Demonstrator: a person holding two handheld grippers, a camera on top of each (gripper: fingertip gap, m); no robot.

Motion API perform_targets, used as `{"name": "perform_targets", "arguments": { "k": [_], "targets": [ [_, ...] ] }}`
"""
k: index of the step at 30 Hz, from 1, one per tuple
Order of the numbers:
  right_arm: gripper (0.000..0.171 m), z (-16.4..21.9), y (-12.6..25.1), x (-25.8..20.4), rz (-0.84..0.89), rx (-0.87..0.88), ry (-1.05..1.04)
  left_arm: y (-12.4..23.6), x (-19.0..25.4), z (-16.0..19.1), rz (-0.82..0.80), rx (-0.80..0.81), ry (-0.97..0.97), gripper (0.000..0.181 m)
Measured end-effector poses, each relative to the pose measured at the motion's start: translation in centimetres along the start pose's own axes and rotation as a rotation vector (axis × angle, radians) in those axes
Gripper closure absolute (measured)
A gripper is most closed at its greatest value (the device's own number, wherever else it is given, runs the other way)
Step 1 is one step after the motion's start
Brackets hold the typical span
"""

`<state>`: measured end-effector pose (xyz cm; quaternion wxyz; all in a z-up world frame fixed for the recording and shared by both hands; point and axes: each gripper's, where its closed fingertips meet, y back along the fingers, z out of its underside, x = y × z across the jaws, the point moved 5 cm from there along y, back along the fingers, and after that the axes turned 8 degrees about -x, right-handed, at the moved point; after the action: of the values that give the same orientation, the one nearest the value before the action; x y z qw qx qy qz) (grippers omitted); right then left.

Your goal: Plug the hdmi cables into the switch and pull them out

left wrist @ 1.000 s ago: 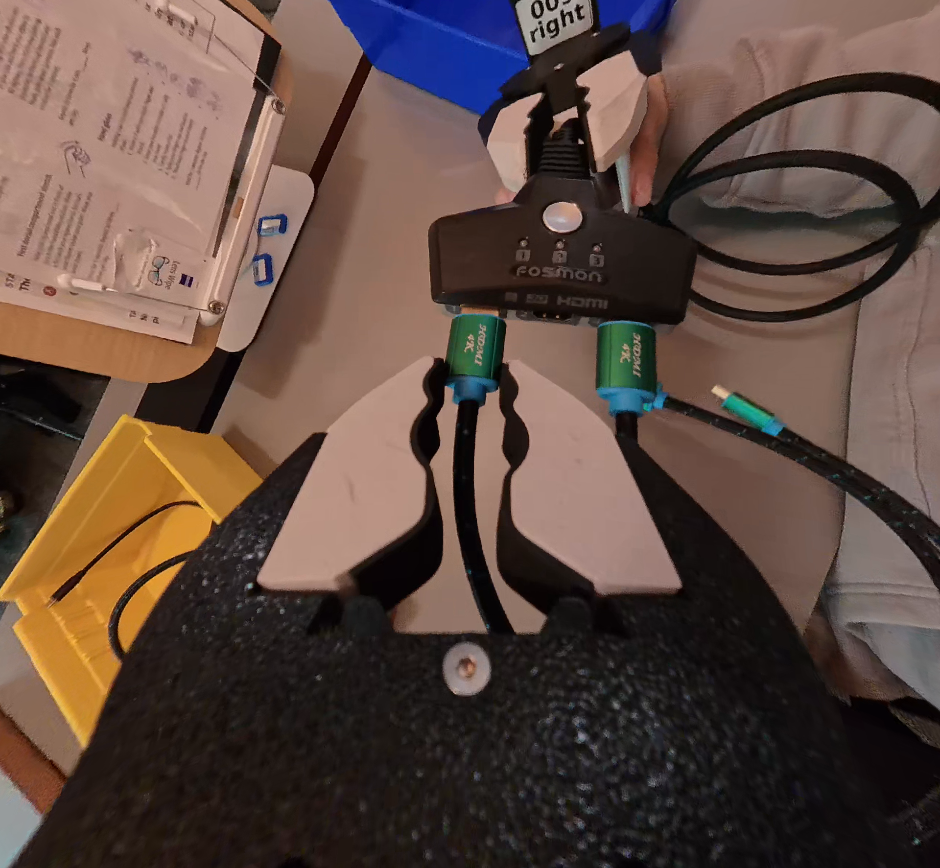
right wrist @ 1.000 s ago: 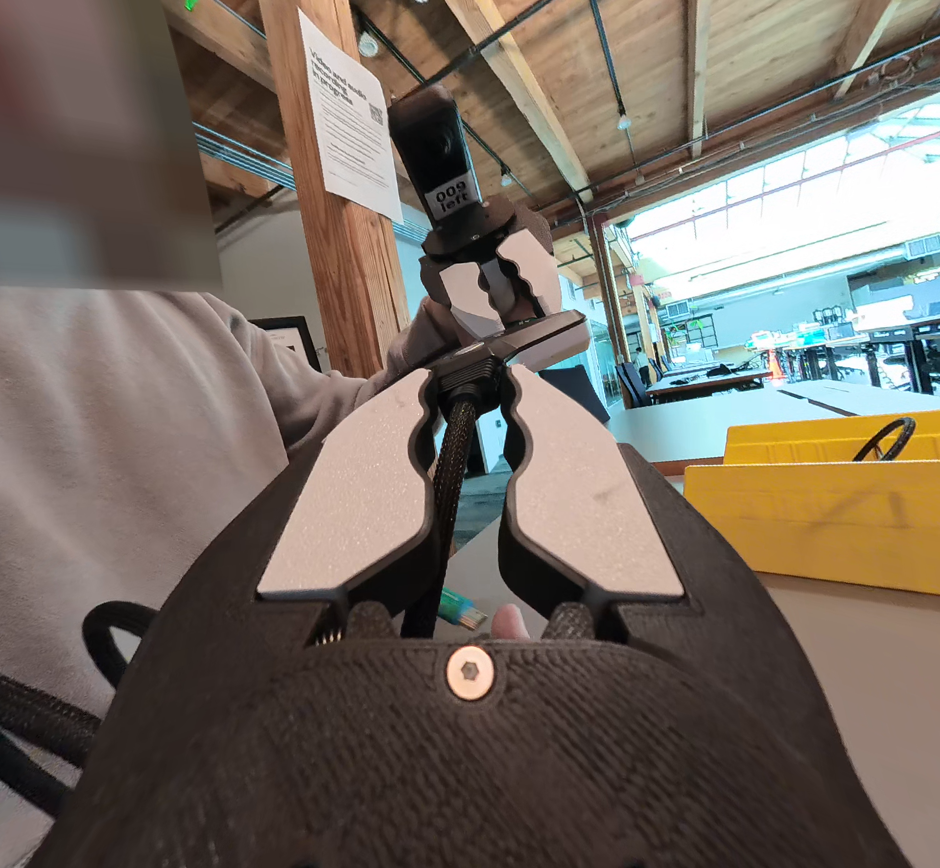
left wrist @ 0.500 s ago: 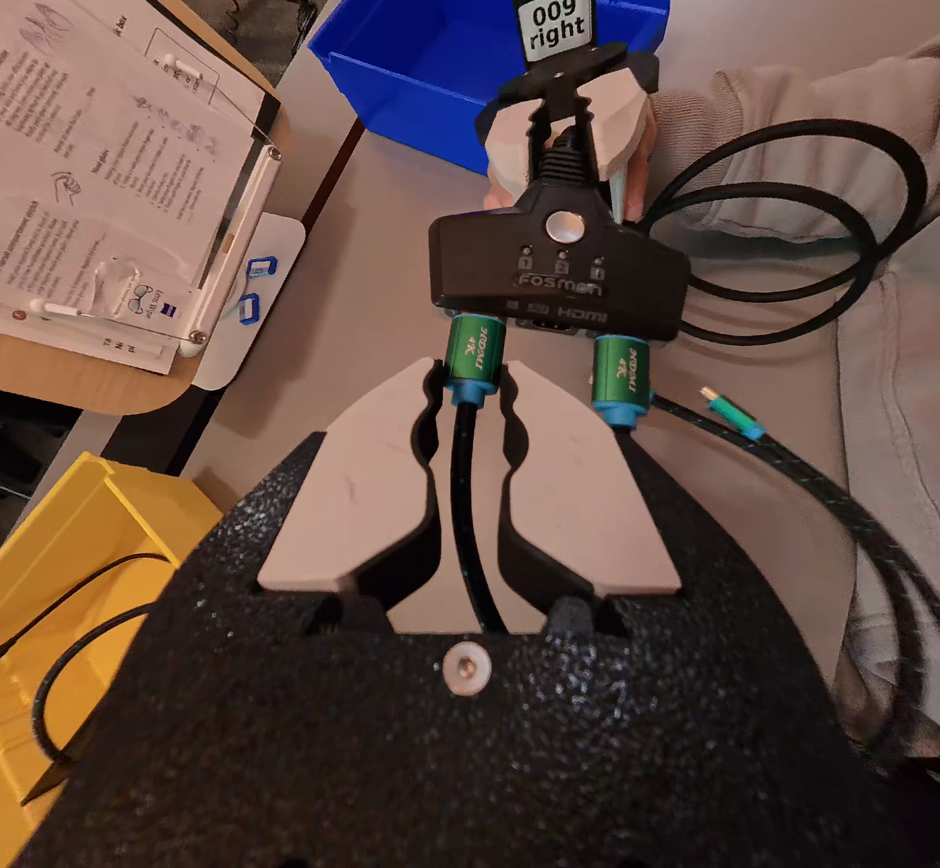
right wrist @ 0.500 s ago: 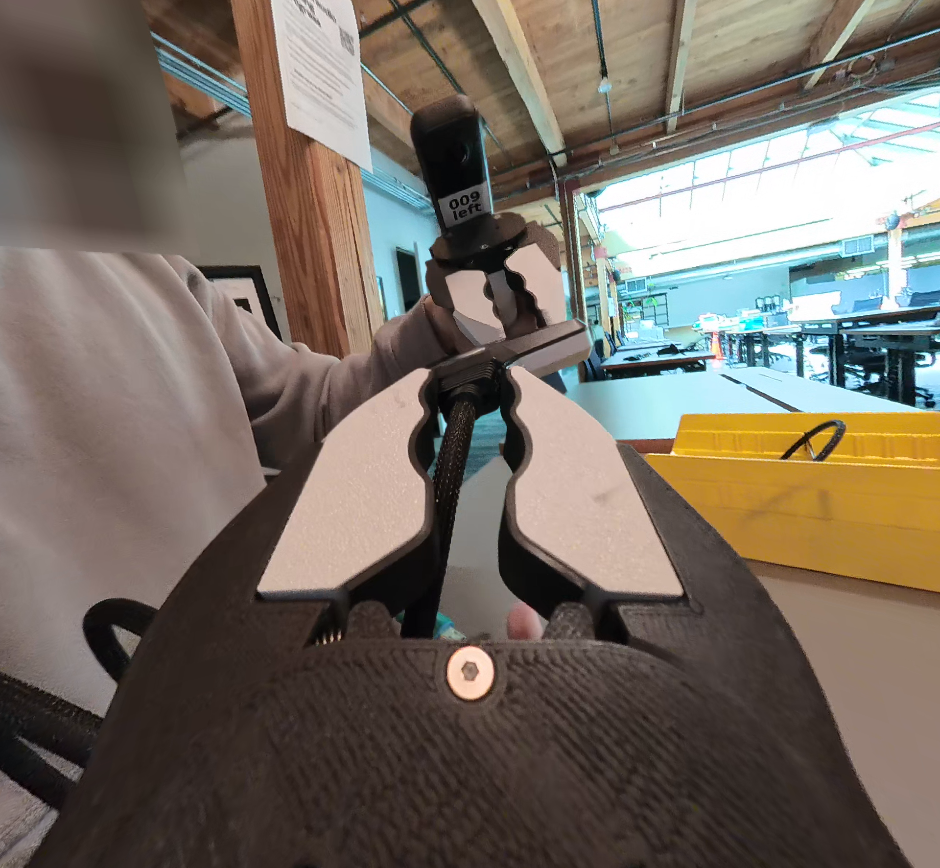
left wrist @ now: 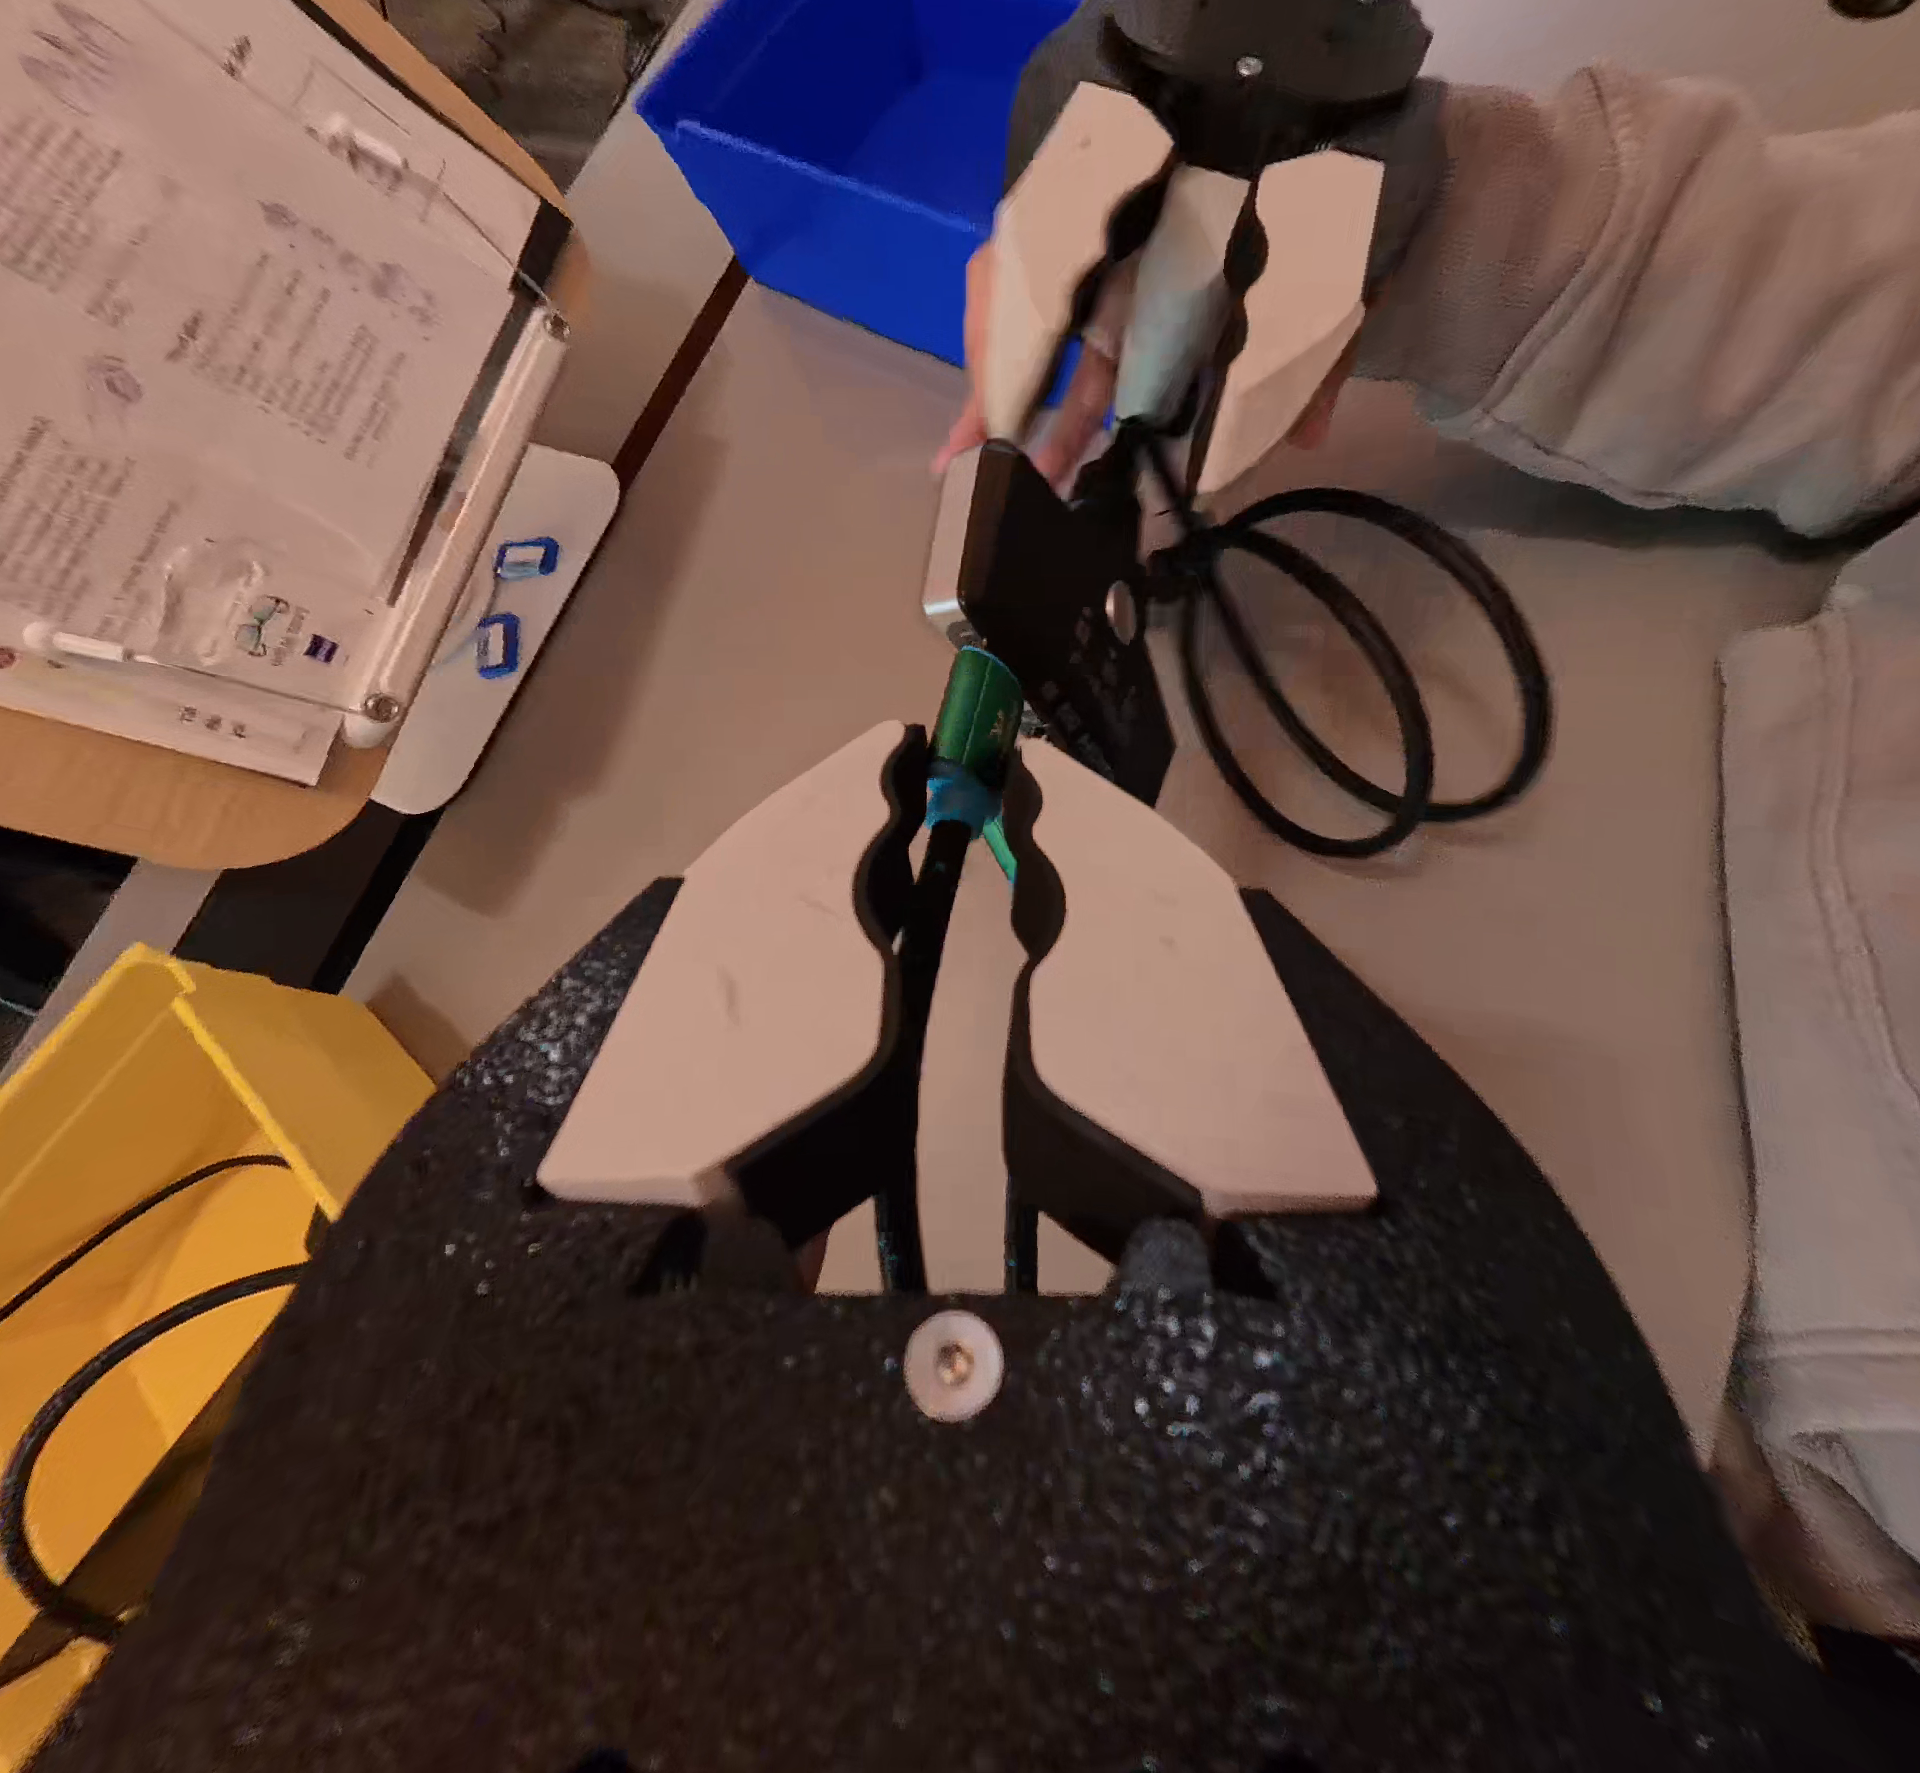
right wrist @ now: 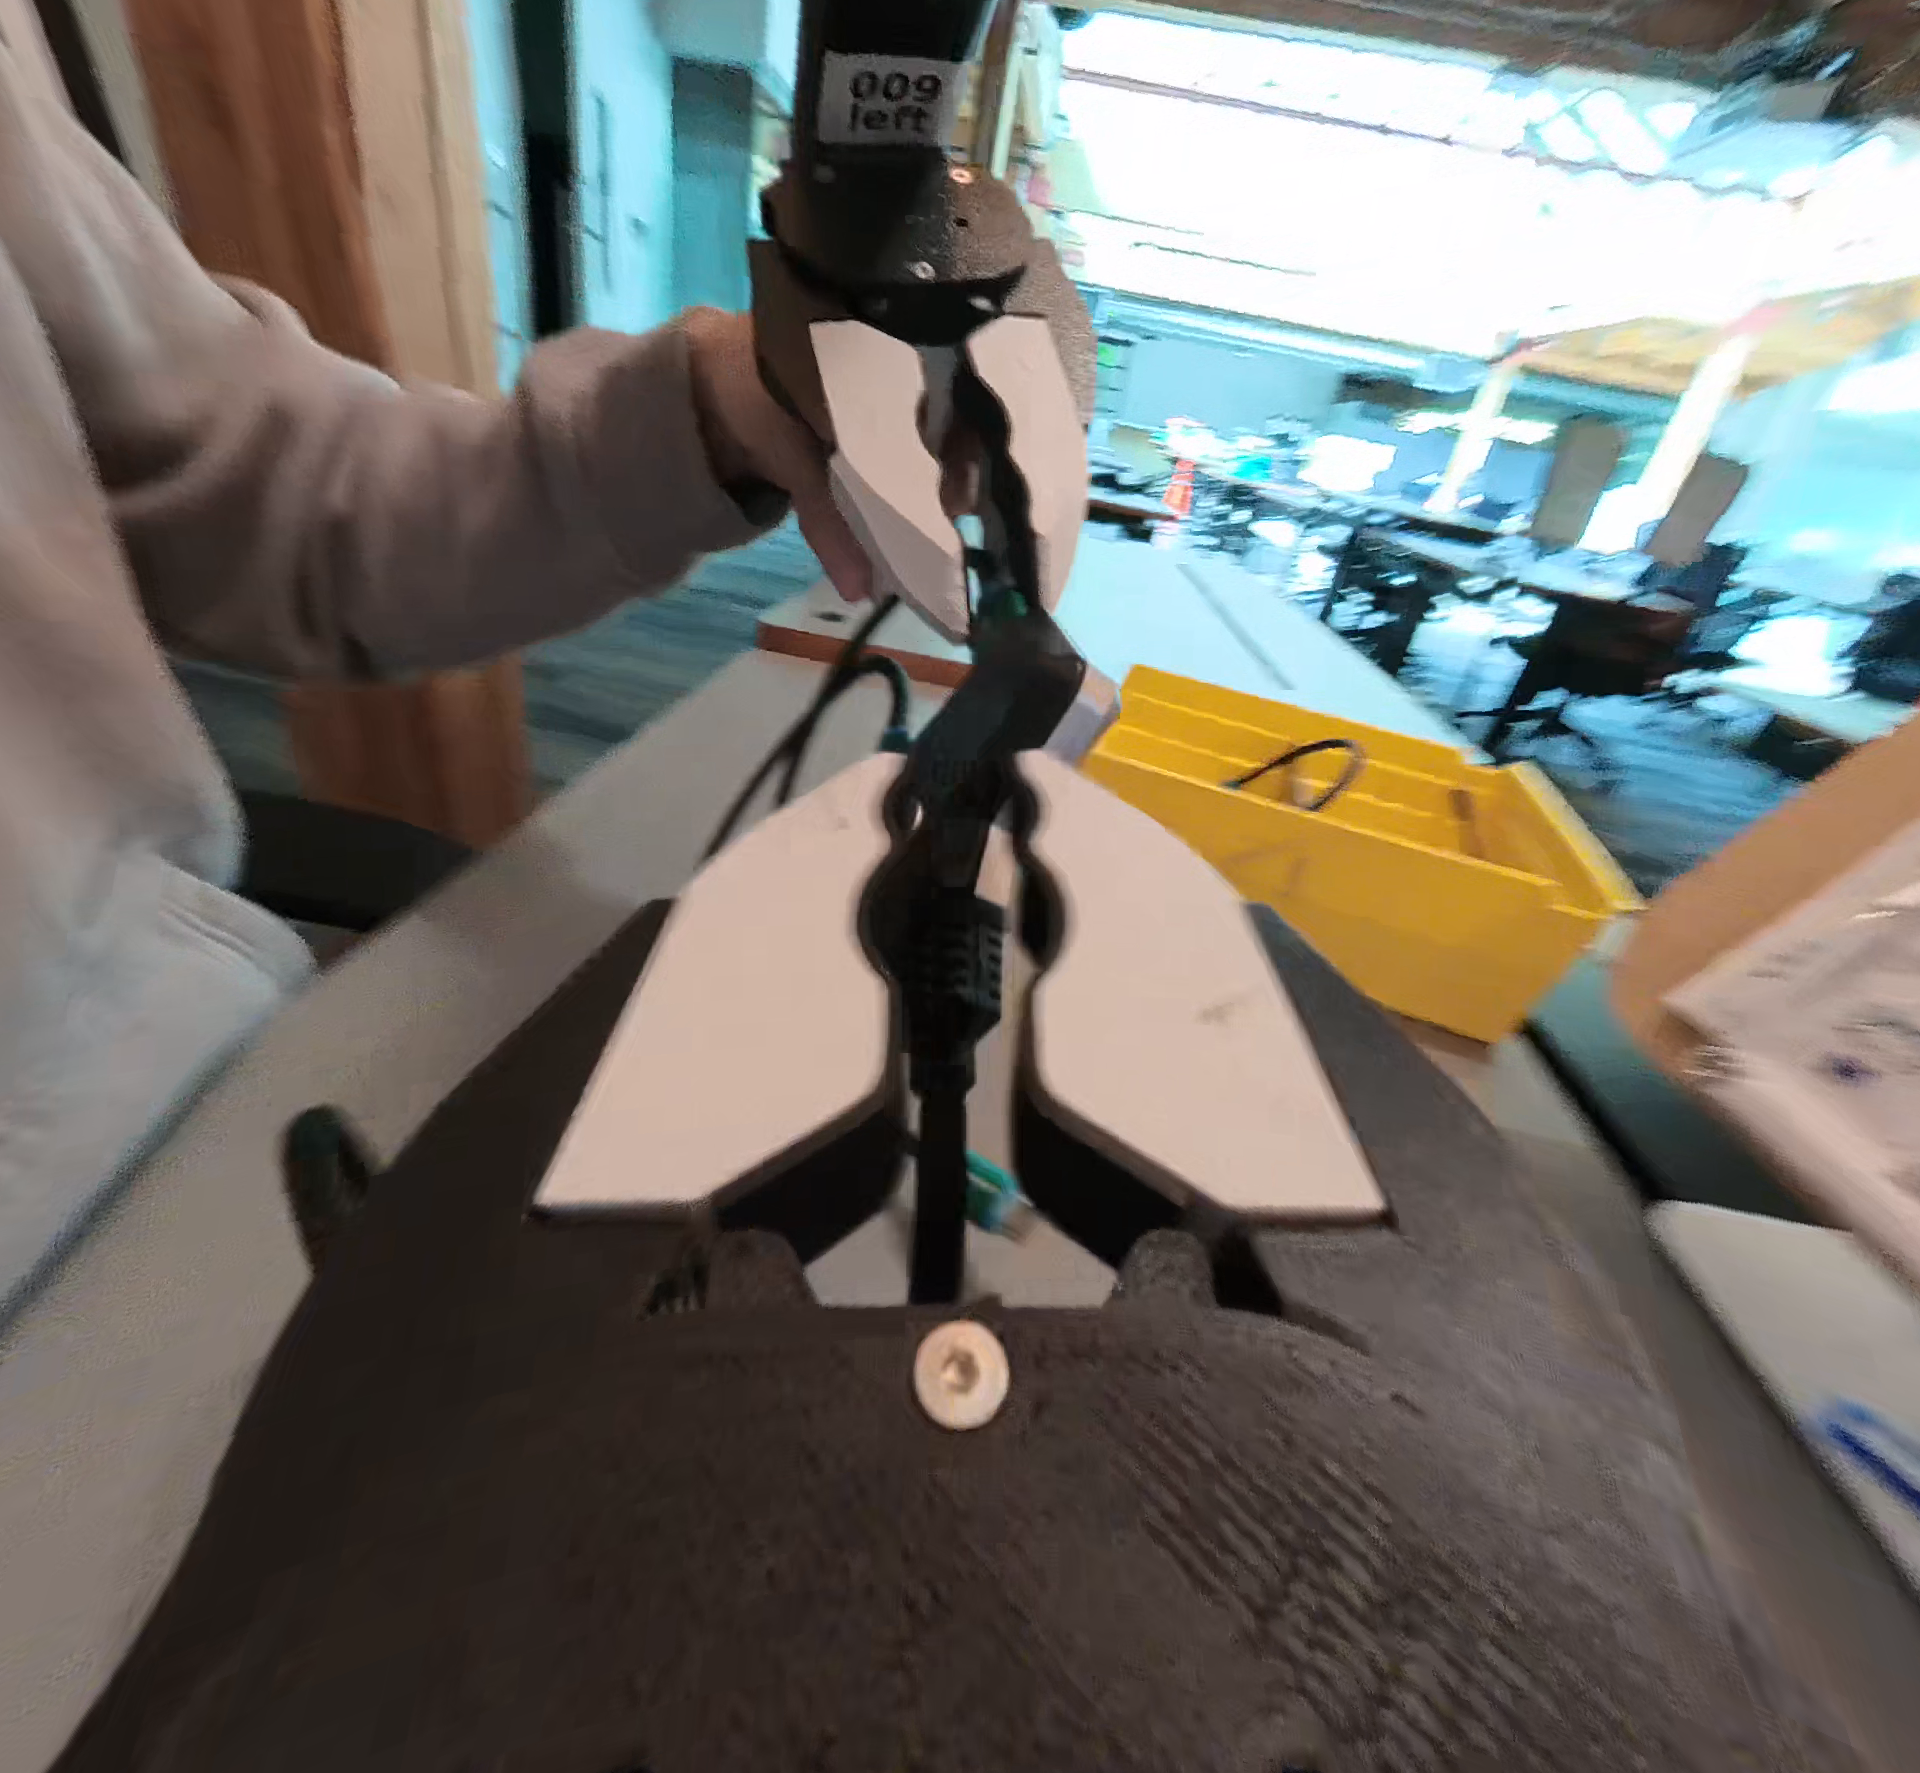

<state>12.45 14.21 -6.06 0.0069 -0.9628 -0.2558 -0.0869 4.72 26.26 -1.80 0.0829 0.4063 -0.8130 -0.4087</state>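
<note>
Green plug point(left wrist: 971, 705) between left fingers point(left wrist: 769, 975) (pinched).

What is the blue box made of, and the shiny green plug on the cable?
The deep blue box looks like moulded plastic: smooth, evenly coloured walls with a soft sheen. The small green cable plug looks like metal with a coloured coating, since it glints along its length, though glossy plastic is possible. The left tool is shut on its cable just behind it.
</note>
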Motion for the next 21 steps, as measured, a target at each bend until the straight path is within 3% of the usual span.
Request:
{"name": "perform_targets", "arguments": {
  "k": [1,2,6,9,11,15,21],
  "targets": [
    [0.131,-0.3,0.5,0.3,0.060,-0.009,0.058,0.4,0.1,-0.3,0.012,0.013,0.000,0.168],
    [0.128,-0.5,1.0,0.5,0.113,-0.025,0.093,0.7,0.2,-0.6,0.024,0.024,0.004,0.168],
    [0.129,-0.5,0.9,0.1,0.169,-0.105,0.260,0.3,-0.8,-0.4,0.004,-0.008,0.025,0.169],
    [0.126,0.7,0.1,1.5,0.379,-0.256,0.431,-0.4,-1.2,0.0,0.031,0.002,0.042,0.169],
    [0.119,1.8,-0.5,1.4,0.352,-0.309,0.441,-0.7,-1.3,0.2,0.031,-0.005,0.037,0.169],
    [0.119,3.0,-1.1,1.3,0.351,-0.383,0.532,-0.6,-1.2,0.2,0.031,-0.014,0.041,0.169],
    [0.141,4.0,-1.9,1.8,0.468,-0.534,0.752,-0.2,-1.7,0.0,0.025,-0.010,0.072,0.170]
  ]
}}
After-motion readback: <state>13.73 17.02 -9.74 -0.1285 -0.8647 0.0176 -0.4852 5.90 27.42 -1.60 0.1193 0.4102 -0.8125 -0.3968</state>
